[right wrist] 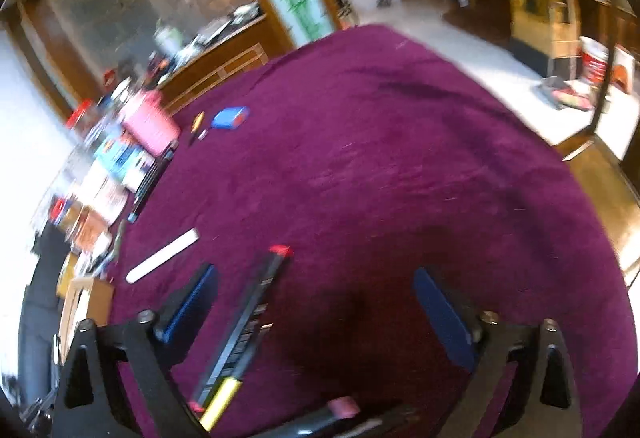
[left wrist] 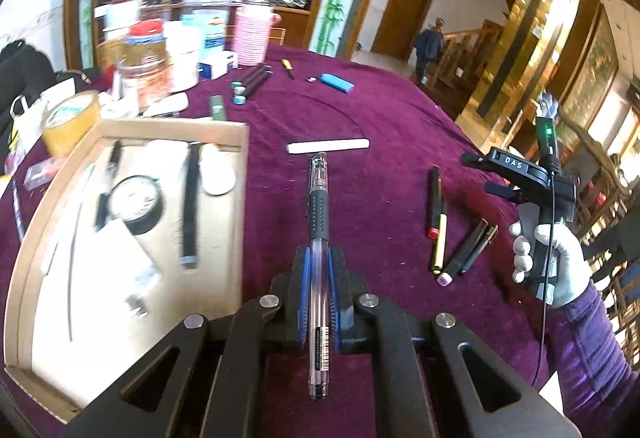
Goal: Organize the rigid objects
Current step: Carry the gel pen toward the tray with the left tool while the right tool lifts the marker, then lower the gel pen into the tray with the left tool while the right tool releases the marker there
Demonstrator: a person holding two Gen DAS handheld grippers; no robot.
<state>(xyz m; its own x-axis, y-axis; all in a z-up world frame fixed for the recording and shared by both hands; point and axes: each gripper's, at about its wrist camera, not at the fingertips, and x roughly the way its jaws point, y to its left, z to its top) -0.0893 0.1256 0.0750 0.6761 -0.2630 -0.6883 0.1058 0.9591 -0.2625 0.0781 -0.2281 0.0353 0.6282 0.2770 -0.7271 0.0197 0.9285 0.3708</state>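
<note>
Holding the clear pen point(left wrist: 319, 262) tight, the left gripper point(left wrist: 319, 292) is hanging over the table point(left wrist: 360, 110) beside the box point(left wrist: 236, 222); it should lower it in gently. The right gripper point(right wrist: 316, 302) is spread wide, holding nothing.

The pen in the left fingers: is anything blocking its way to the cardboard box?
Nothing visible does. The pen is clamped in the left gripper, and only bare purple cloth lies between it and the box wall.

Left wrist: low over worktop point(left wrist: 380, 110), facing cluttered far edge | right wrist: tilted, close | shared: white bar point(left wrist: 328, 146) point(right wrist: 162, 256)
</note>
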